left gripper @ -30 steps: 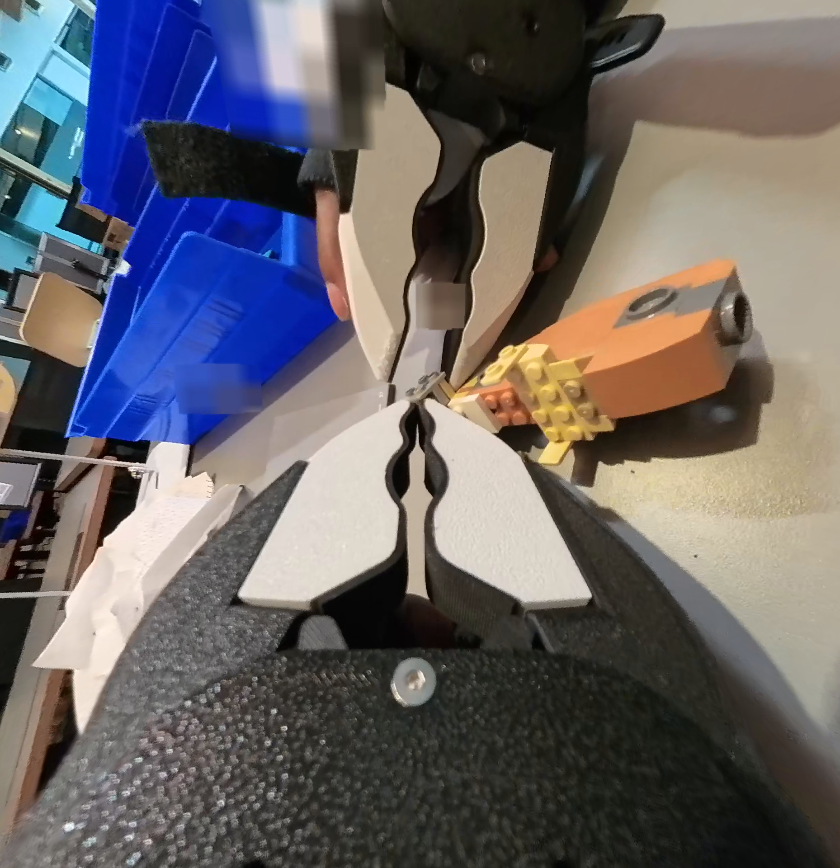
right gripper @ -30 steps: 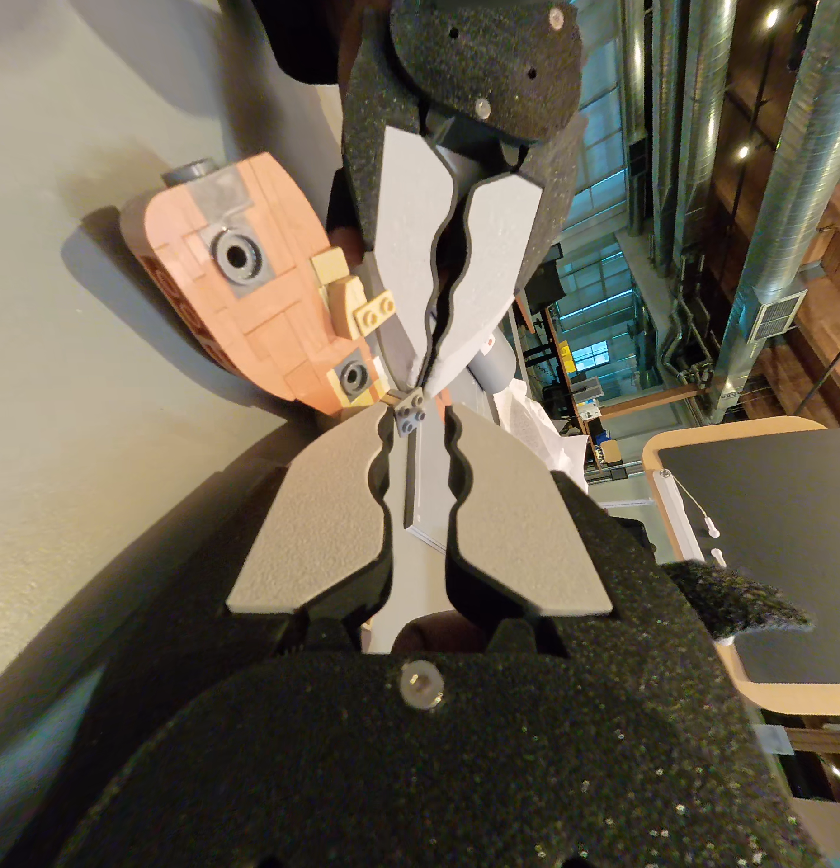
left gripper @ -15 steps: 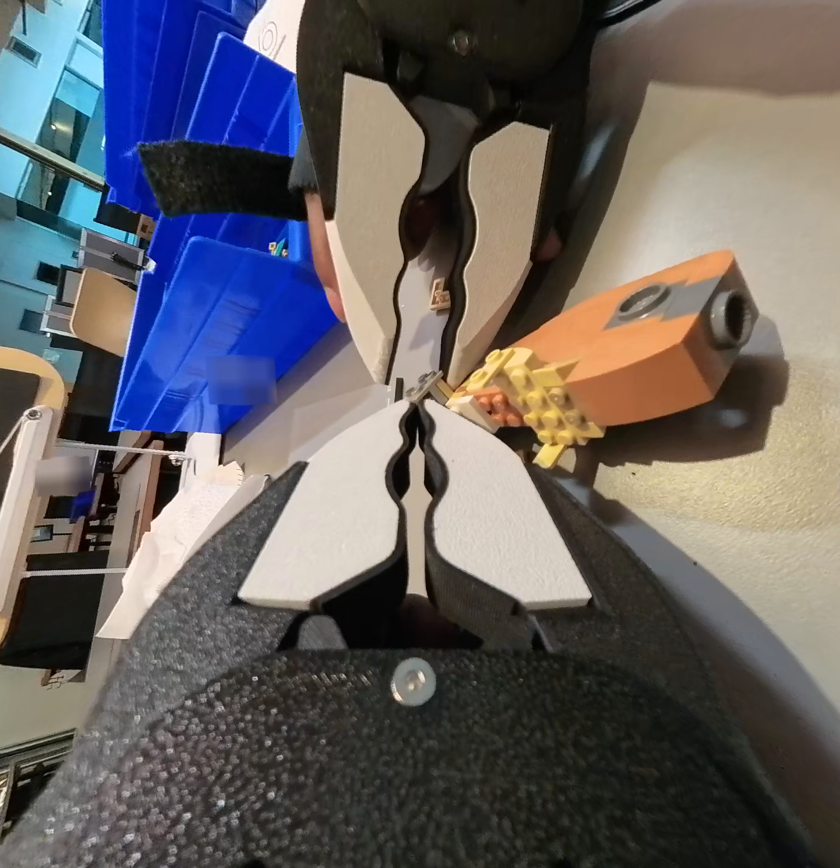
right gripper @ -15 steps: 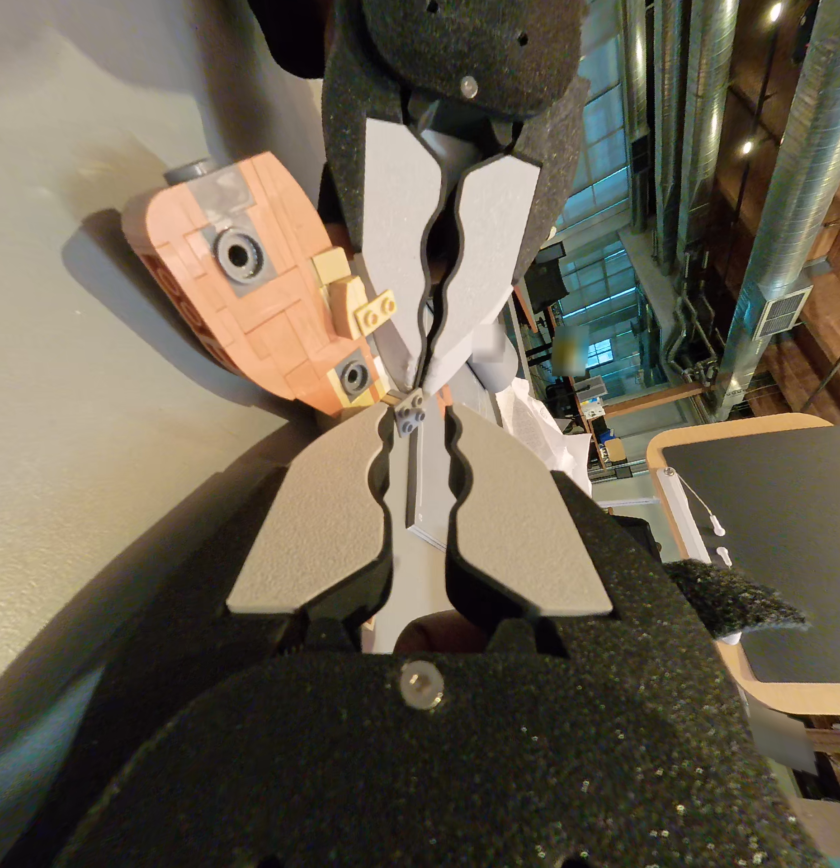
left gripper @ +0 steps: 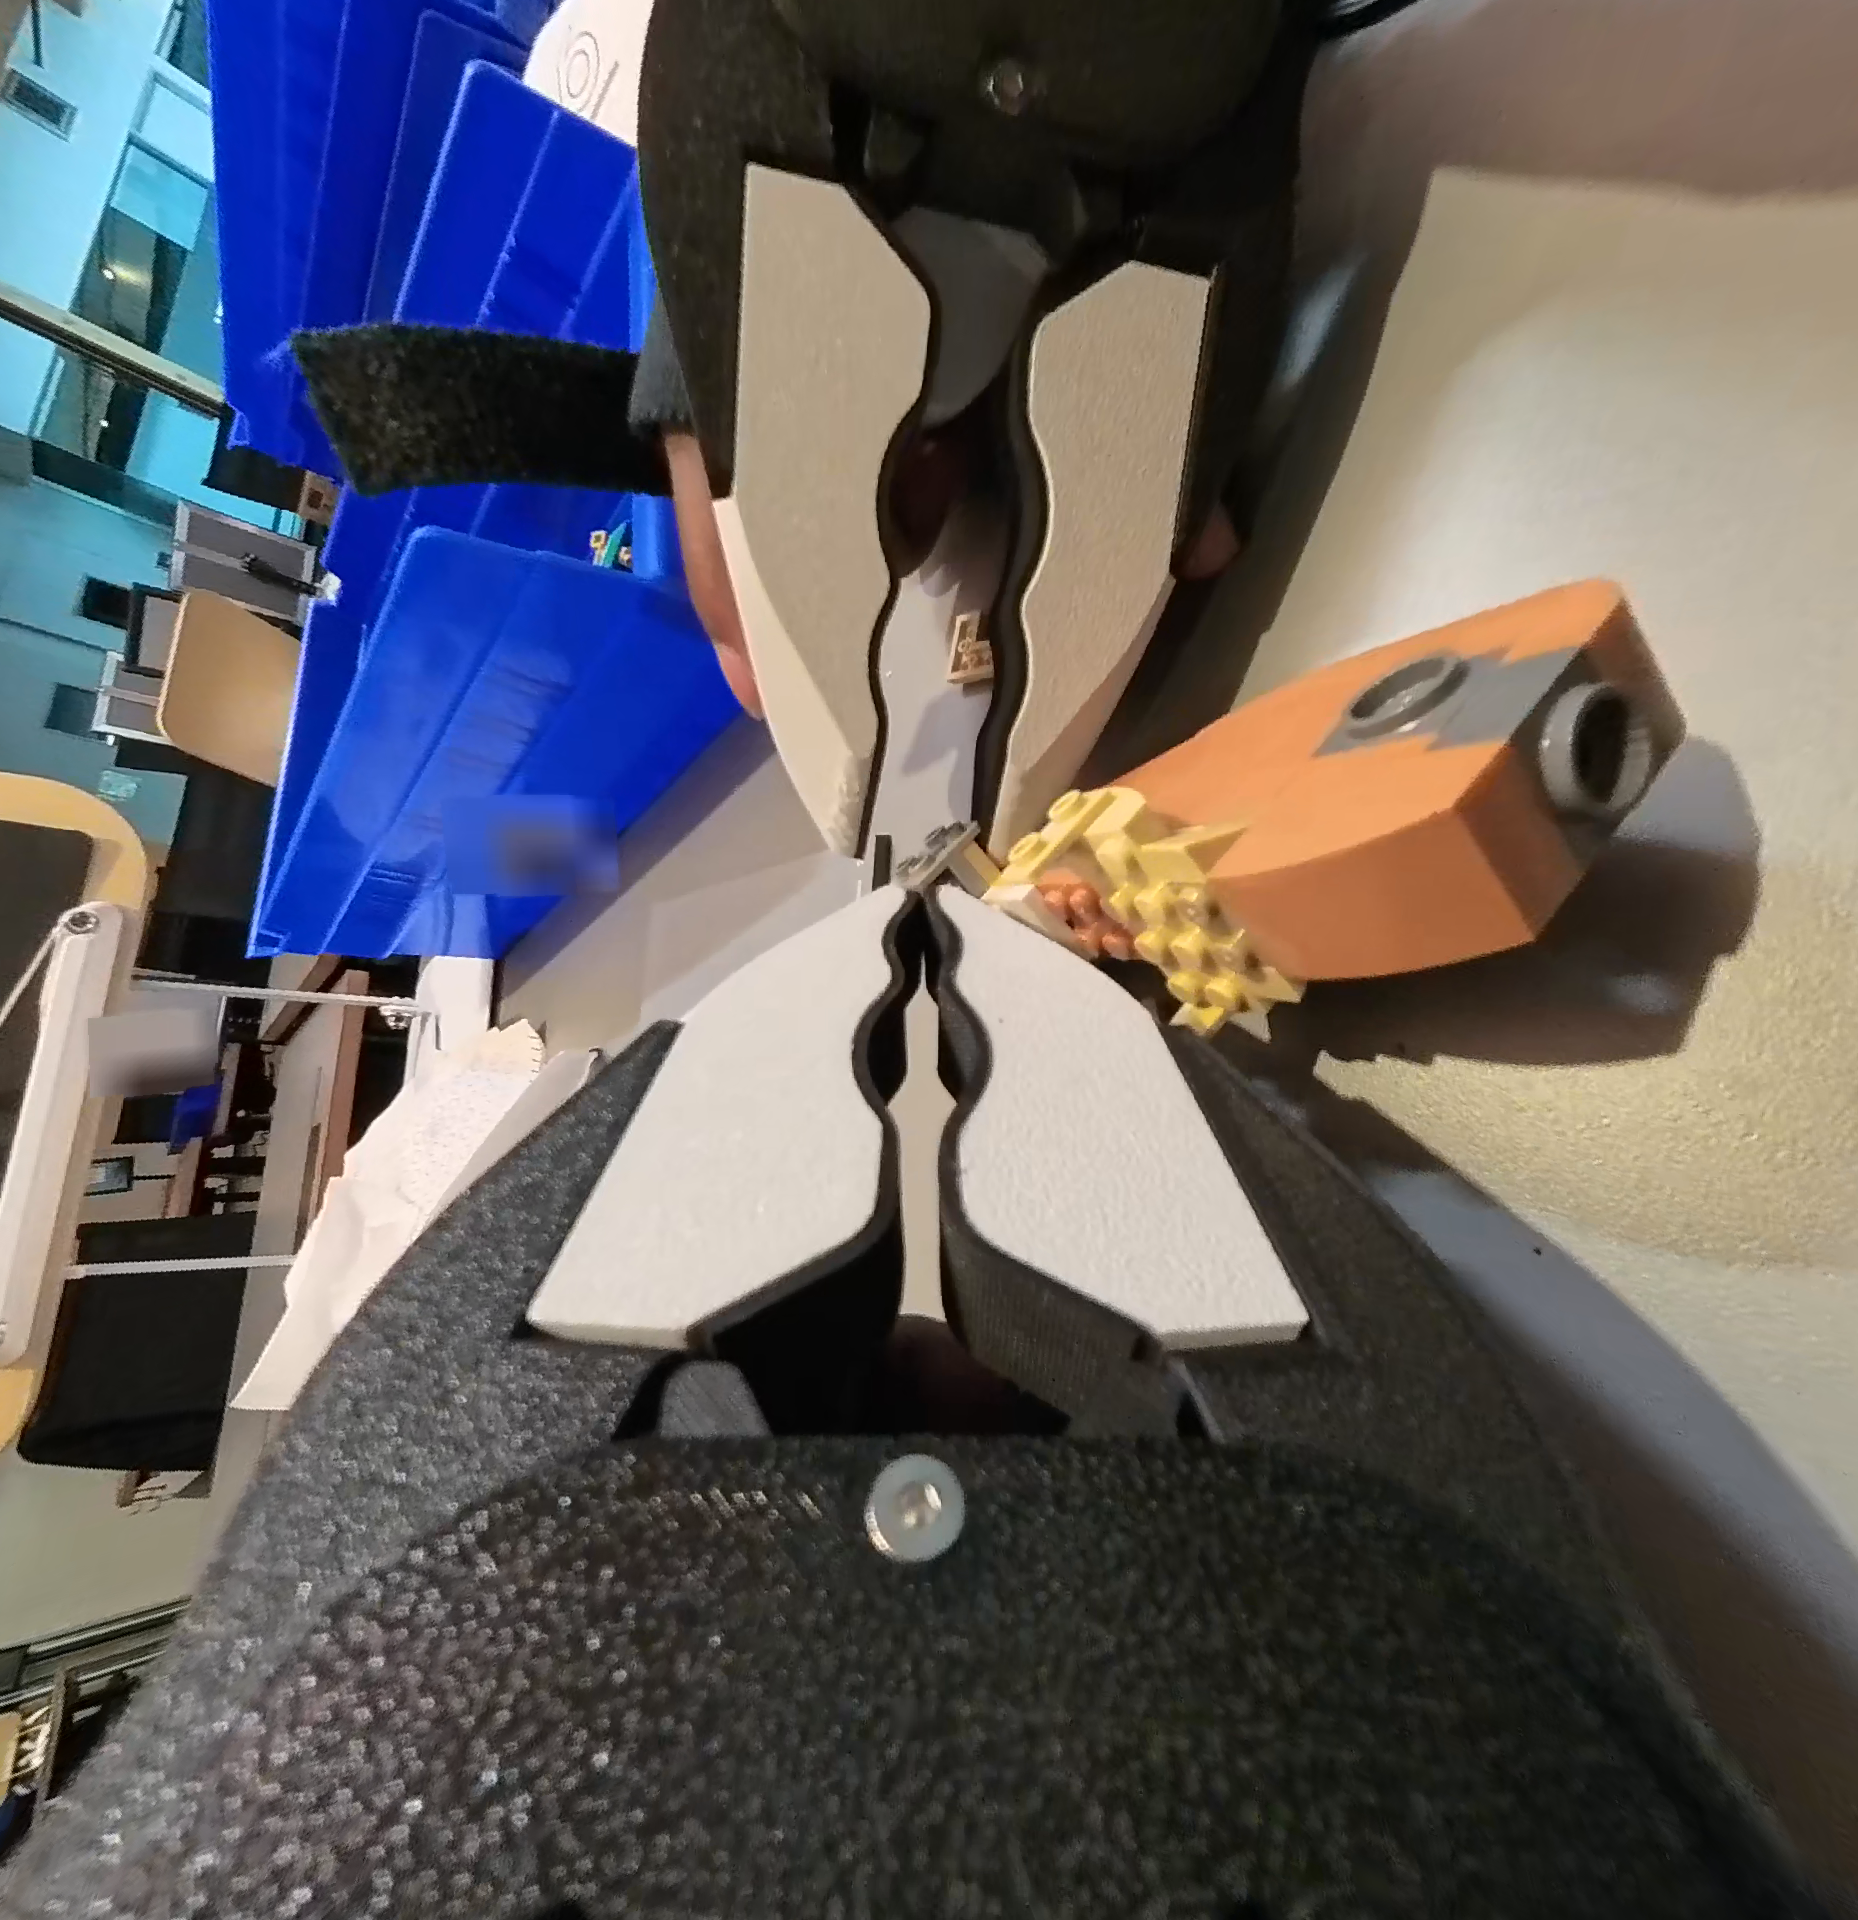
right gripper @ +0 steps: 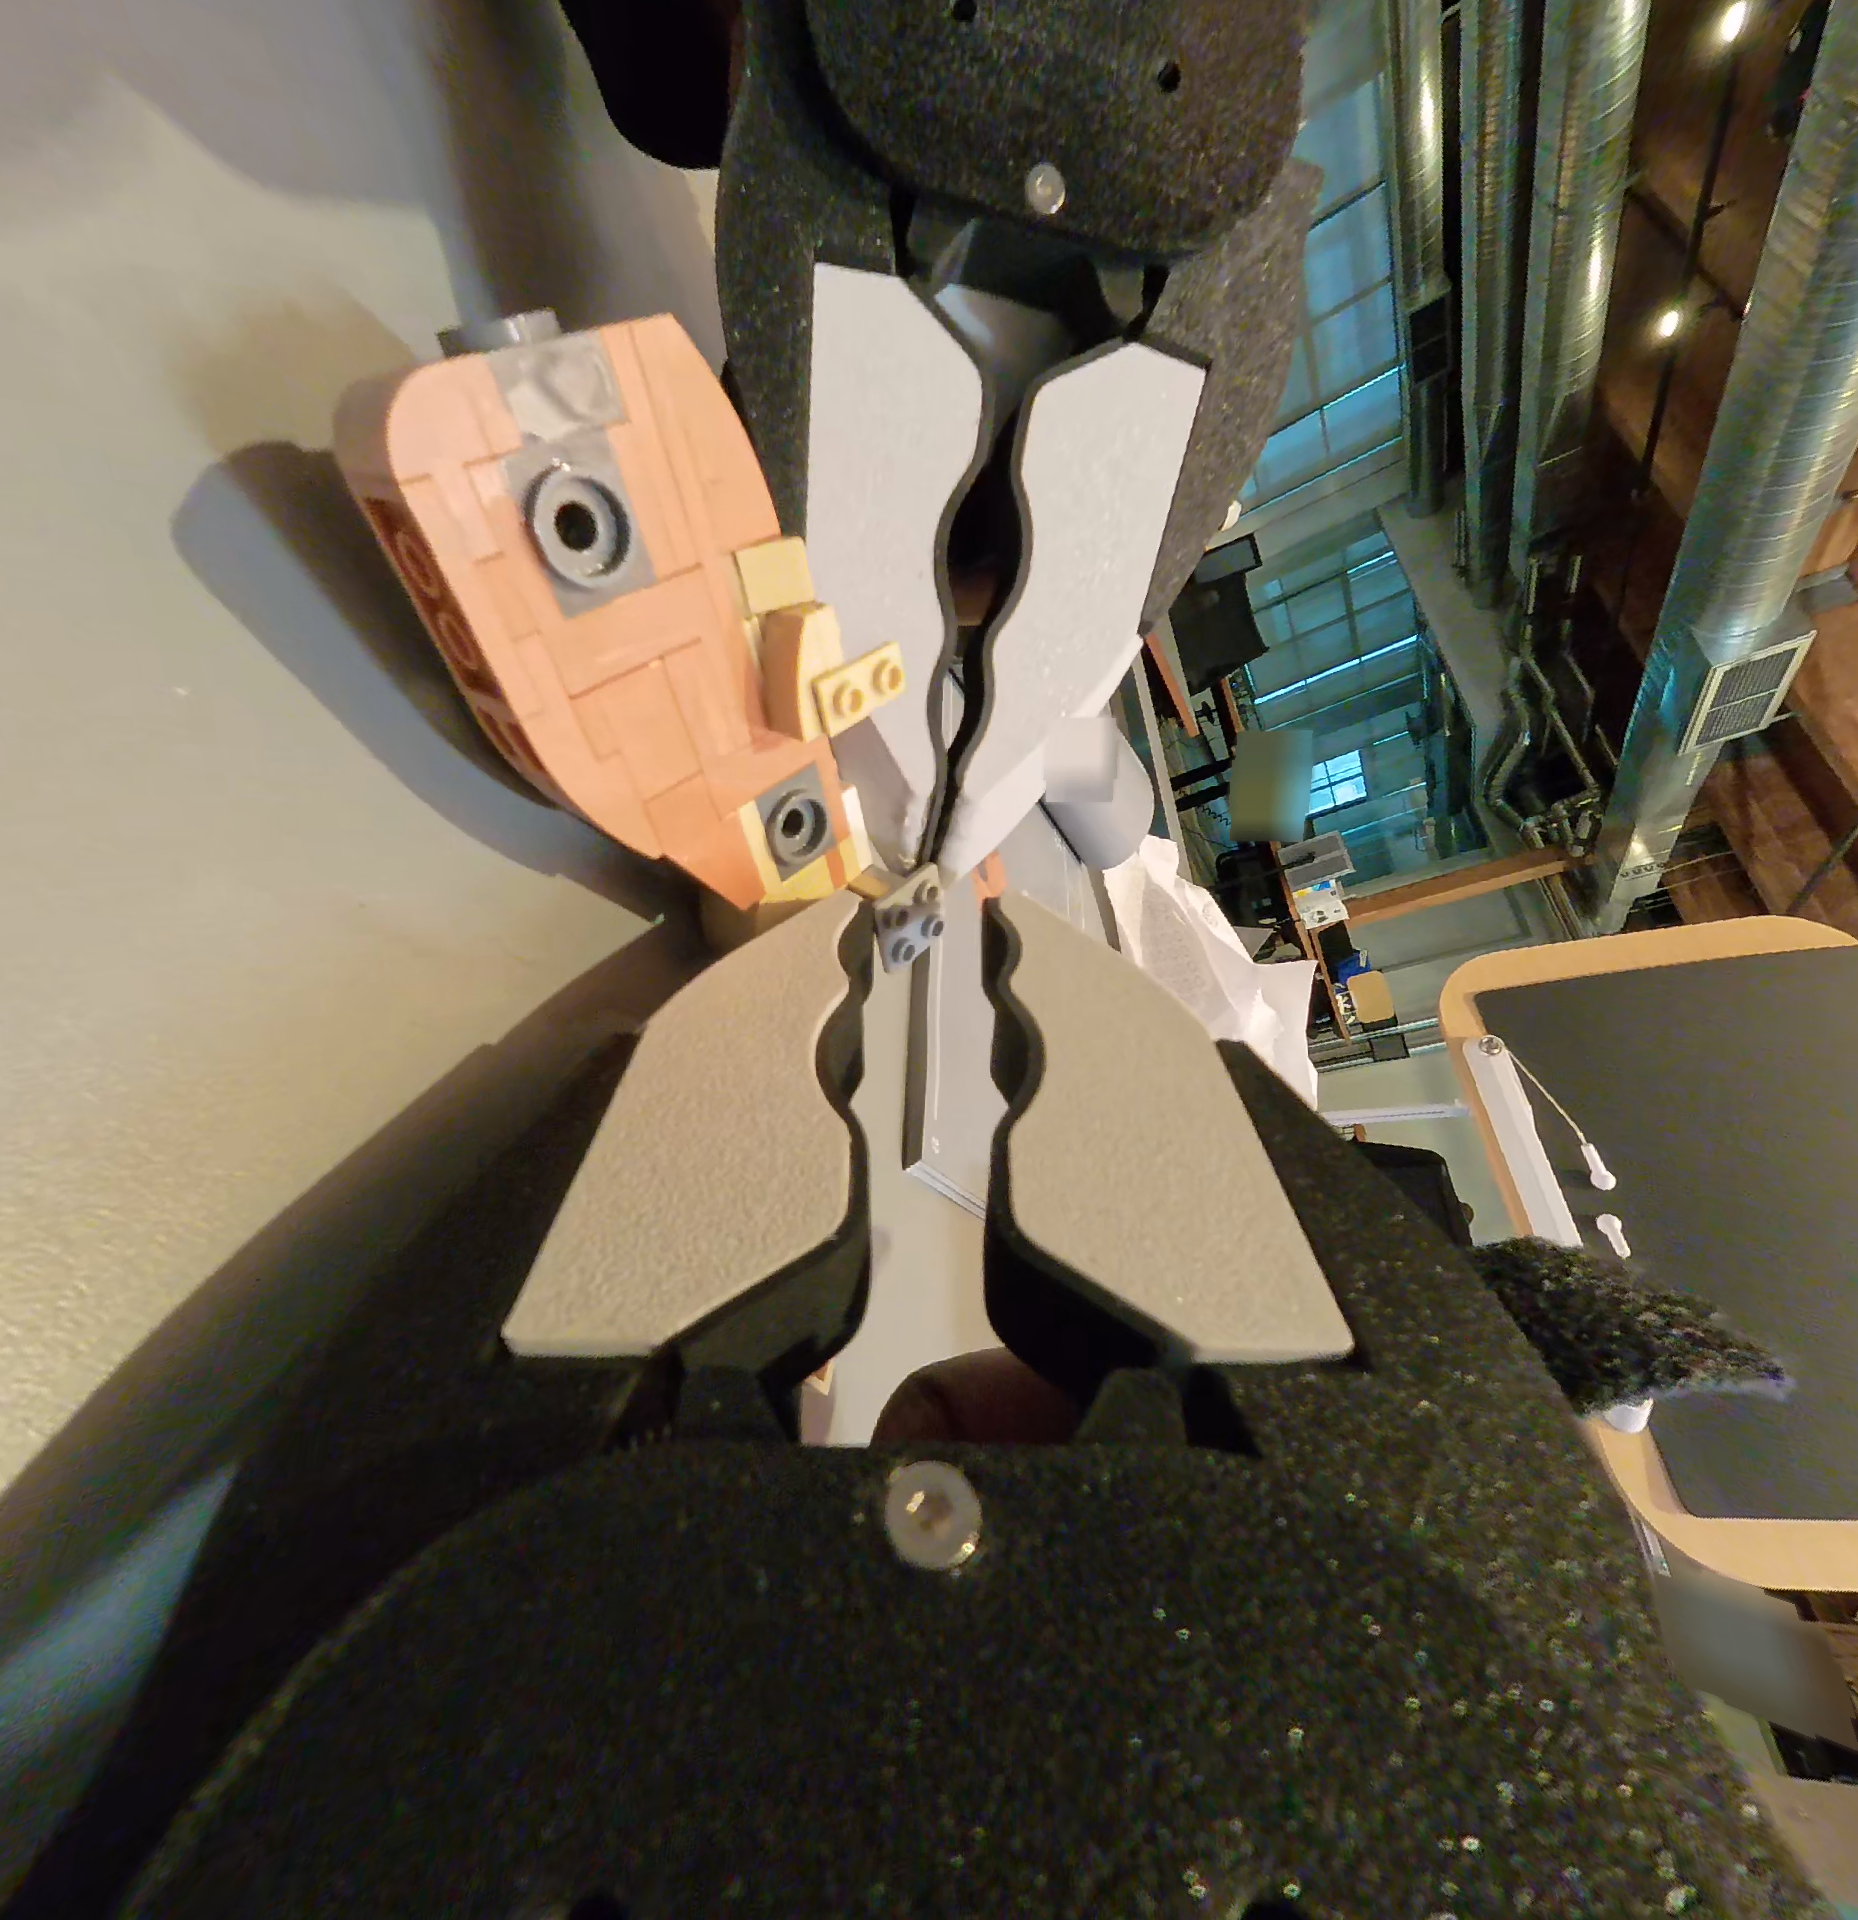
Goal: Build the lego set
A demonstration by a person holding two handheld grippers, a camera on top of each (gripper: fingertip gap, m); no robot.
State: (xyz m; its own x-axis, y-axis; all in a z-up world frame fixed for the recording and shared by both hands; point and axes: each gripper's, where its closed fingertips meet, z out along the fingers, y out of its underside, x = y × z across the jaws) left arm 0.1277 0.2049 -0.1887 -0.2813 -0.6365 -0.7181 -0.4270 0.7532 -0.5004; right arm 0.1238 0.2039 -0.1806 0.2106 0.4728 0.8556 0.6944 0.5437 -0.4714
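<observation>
A small grey plate [left gripper: 940, 844] sits between the two grippers, which meet tip to tip. My left gripper [left gripper: 920, 899] is shut and pinches the plate's edge; it also shows in the right wrist view [right gripper: 930, 847], coming down from above. My right gripper [right gripper: 923, 912] has its jaws a narrow gap apart around the grey plate [right gripper: 909, 927], with space on one side. In the left wrist view, the right gripper [left gripper: 925, 831] reaches in from above. The orange-brown lego model [left gripper: 1403, 831] with tan pieces rests against the table, its tan end beside the plate; it also shows in the right wrist view [right gripper: 613, 665].
The beige table [left gripper: 1631, 1143] is beside the model. Blue bins [left gripper: 468, 727] stand behind the grippers. Crumpled white paper [left gripper: 405, 1143] and a thin booklet [right gripper: 930, 1122] lie nearby. A black tabletop with a wooden rim [right gripper: 1683, 1195] is farther off. The grippers are tip to tip, or close to it.
Both grippers stay tip to tip on the grey plate. The right gripper has come further into the left wrist view. No grasp has changed.
</observation>
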